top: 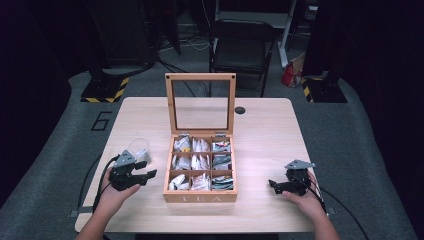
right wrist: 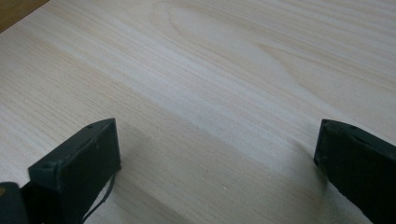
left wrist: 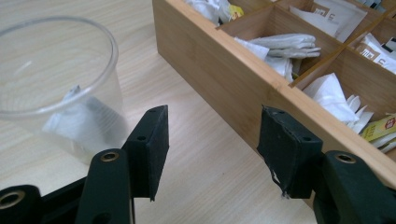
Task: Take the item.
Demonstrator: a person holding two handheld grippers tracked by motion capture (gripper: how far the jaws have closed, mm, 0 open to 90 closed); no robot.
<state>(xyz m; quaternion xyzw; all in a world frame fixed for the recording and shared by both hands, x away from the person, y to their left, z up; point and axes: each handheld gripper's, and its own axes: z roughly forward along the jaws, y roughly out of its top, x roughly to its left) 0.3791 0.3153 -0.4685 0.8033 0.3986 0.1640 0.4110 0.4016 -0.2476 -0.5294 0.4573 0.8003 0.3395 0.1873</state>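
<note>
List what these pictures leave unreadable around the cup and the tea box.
- Packet in the clear cup: left gripper view, blurred by the cup wall; its print is unreadable.
- Cup in the high view: partly behind the left gripper.
- Tea bags' labels in the tea box: high view, too small.
- Box's far compartments: left gripper view, cut off by the top edge.

We see the pale wooden tabletop [top: 265, 140] evenly lit from above, dark surroundings, soft shadows under black jaws, a blurred clear plastic cup [left wrist: 51, 84] up close
</note>
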